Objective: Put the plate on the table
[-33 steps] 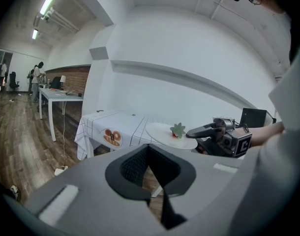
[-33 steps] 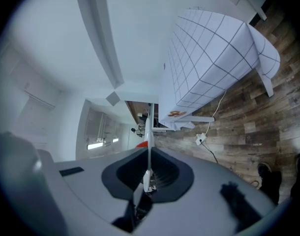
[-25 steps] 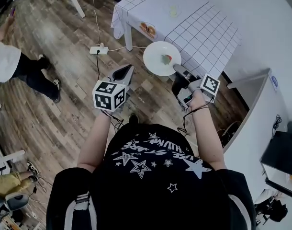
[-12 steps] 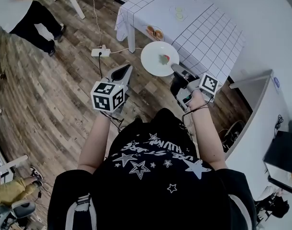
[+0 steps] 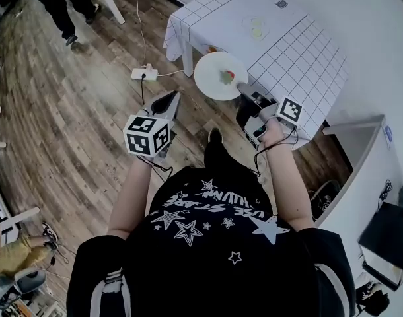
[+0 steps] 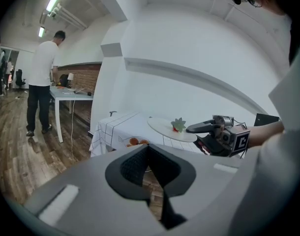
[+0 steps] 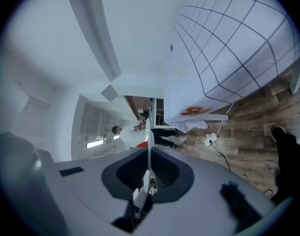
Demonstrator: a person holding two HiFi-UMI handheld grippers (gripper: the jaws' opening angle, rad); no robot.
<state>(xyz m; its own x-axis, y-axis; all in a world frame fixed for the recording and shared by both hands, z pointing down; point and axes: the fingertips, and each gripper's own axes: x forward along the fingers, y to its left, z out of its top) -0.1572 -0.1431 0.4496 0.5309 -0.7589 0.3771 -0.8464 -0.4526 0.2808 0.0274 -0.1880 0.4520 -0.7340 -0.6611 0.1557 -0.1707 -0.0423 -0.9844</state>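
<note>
The left hand-held gripper (image 5: 167, 98) hangs over the wooden floor (image 5: 76, 131) with its jaws pressed together on nothing; it looks to have no part in this step. Right of it, the white plate (image 5: 219, 75) is held in the air, roughly level, by the near corner of the checked surface (image 5: 300, 51). 1 small green and red item (image 5: 226, 78) rides on it. The right hand-held gripper (image 5: 242, 90) pinches the plate's near rim, which runs edge-on between its jaws. To finish well, keep the plate level so the item does not slide. Carry it well inside the surface's edge, clear of the pale thing (image 5: 256, 25) there, lower it flat, and only then let go.
</note>
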